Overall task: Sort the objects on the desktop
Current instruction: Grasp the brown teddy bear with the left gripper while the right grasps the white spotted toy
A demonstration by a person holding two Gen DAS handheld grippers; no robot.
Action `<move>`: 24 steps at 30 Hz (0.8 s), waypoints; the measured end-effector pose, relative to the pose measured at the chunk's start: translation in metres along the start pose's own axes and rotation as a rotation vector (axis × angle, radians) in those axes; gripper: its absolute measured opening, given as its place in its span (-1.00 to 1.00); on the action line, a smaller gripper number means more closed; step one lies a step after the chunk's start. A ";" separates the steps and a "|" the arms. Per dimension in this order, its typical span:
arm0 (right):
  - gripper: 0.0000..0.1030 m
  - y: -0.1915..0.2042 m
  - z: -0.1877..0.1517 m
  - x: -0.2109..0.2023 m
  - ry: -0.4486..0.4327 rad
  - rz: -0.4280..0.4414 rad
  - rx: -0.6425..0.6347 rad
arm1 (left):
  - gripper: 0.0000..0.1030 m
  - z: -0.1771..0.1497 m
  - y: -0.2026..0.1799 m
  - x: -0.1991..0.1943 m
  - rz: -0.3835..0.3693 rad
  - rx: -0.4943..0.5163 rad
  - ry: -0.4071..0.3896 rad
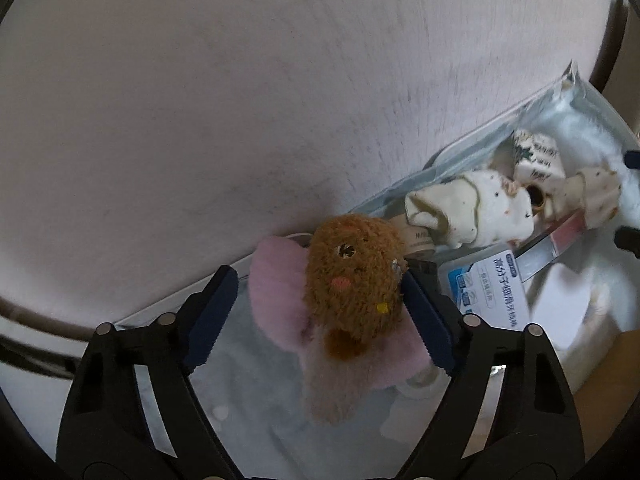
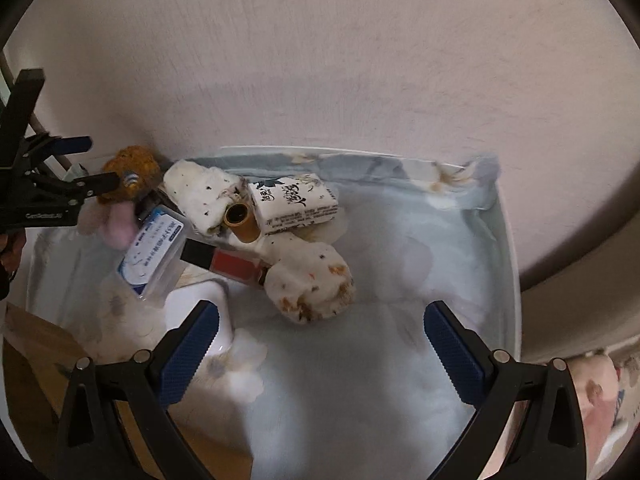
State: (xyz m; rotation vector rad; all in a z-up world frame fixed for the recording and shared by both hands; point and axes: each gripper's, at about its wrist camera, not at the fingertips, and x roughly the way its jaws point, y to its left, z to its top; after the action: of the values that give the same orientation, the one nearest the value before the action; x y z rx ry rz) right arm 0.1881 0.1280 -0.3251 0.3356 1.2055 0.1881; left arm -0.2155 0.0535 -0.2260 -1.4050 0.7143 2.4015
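At the left end of the light bin (image 2: 508,264), close to the far wall, the left gripper (image 1: 320,308) has a plush toy (image 1: 352,280) between its 2 blue pads. In the left wrist view the right pad touches the brown head while the left pad stands off from the pink body, so I cannot tell whether the jaws are clenched on it. In the right wrist view the same toy (image 2: 130,178) hangs at the left gripper (image 2: 86,164), just above the bin's left end.

Just right of the toy lies a clear floss-pick box (image 2: 154,258) with a blue and white label, tilted against the pile. Past it a spotted white sock (image 2: 200,196) lies along the far wall, with a gold tube (image 2: 242,224) resting against it, open end up. A red and black flat bar (image 2: 228,264) lies under the tube. A white tissue pack (image 2: 294,204) with black calligraphy sits just right of the tube. A 2nd spotted sock (image 2: 312,288) lies nearer the middle of the bin.

The right gripper (image 2: 320,354) hovers over the bare near-right part of the bin, its jaws released wide with nothing between them.
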 end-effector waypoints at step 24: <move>-0.50 0.005 -0.004 -0.038 0.000 0.058 0.067 | -0.33 -0.010 0.007 -0.051 -0.151 -0.046 -0.035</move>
State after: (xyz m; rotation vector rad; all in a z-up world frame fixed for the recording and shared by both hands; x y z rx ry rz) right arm 0.1713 0.1208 -0.2908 0.4297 1.2046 0.1984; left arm -0.1861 0.0433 -0.1838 -1.3786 0.5272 2.3325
